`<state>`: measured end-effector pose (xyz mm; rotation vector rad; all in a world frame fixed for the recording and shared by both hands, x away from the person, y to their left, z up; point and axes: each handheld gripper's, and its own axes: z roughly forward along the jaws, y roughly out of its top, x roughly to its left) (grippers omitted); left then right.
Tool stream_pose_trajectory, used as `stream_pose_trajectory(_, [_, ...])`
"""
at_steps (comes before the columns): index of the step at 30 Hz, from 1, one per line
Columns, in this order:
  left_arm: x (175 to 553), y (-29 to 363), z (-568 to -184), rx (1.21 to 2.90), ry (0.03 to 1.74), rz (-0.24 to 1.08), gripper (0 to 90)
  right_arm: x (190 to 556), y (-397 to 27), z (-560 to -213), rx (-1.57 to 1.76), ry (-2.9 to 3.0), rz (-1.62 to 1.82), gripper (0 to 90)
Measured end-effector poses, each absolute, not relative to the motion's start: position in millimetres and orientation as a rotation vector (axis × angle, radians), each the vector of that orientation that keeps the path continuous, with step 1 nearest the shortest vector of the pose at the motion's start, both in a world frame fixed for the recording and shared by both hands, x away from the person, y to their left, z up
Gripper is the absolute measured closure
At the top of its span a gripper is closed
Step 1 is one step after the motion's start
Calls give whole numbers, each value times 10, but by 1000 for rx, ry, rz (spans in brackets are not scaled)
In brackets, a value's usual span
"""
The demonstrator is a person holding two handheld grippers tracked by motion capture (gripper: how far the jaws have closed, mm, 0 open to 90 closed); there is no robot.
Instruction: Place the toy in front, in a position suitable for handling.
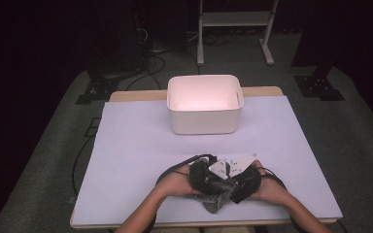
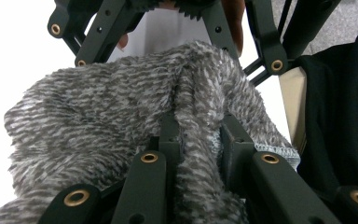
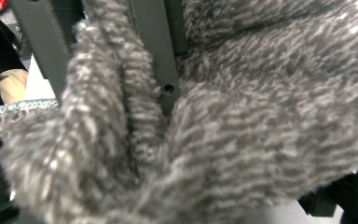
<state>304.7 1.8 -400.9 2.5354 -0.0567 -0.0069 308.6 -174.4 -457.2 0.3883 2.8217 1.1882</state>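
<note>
Fuzzy grey cloth (image 1: pixel 217 200) sits bunched up at the near edge of the white table mat (image 1: pixel 136 160), right between our two hands. Far back on the mat, well apart from the cloth, we see a big white tub (image 1: pixel 205 104).

Our left gripper (image 1: pixel 212 187) is pinched shut on a fold of the cloth. In the left gripper view, the two black jaws squeeze a thin ridge of the grey fuzz (image 2: pixel 200 140), and the rest of the cloth spreads out to the left.

Our right gripper (image 1: pixel 233 190) sits close against the left one, with the cloth under them both. In the right gripper view, the cloth (image 3: pixel 242 121) is pressed up very near the camera. Its jaws stand wide, and we cannot tell if they squeeze the cloth or just have it lying between them.

Our hands hold both grippers low over the mat.
</note>
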Motion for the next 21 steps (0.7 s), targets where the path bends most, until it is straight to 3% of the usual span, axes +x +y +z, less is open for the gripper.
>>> stream_pose_trajectory(12, [3036, 512, -4010, 2510, 46, 6, 738, 3095, -1718, -4574, 376, 2829, 1181, 223])
stream_pose_trajectory(21, [3057, 1148, -4155, 2529, 242, 24, 736, 3097, -1739, -4587, 397, 2837, 1194, 232])
